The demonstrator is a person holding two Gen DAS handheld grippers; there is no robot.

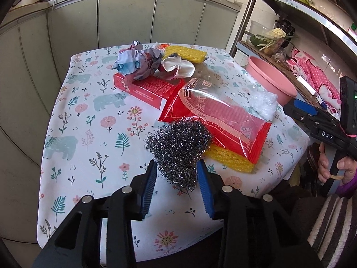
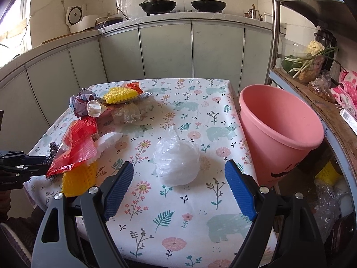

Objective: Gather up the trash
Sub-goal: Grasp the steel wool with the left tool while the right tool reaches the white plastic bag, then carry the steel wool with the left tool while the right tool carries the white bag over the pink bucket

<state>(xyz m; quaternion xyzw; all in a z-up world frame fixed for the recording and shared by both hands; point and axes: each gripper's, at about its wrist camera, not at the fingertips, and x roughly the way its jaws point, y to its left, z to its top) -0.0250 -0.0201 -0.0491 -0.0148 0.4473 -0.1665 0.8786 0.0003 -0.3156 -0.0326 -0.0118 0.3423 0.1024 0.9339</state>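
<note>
A steel wool scrubber (image 1: 178, 147) lies on the flowered tablecloth (image 1: 89, 120), and my left gripper (image 1: 176, 165) has its blue pads pressed on the scrubber's near end. Behind it lie a red snack wrapper (image 1: 214, 116), a yellow sponge (image 1: 227, 158), a red box (image 1: 145, 89) and crumpled paper (image 1: 138, 62). In the right wrist view my right gripper (image 2: 178, 165) stands open around a crumpled white plastic bag (image 2: 177, 163) without touching it. The pink bin (image 2: 267, 156) stands tilted at the table's right edge, its mouth facing me.
A metal rack (image 2: 273, 44) with vegetables and pink cloth stands right of the table, close to the bin. Grey kitchen cabinets (image 2: 165, 49) run behind the table. A second yellow sponge (image 2: 119, 95) and clear plastic (image 2: 133, 111) lie at the far left.
</note>
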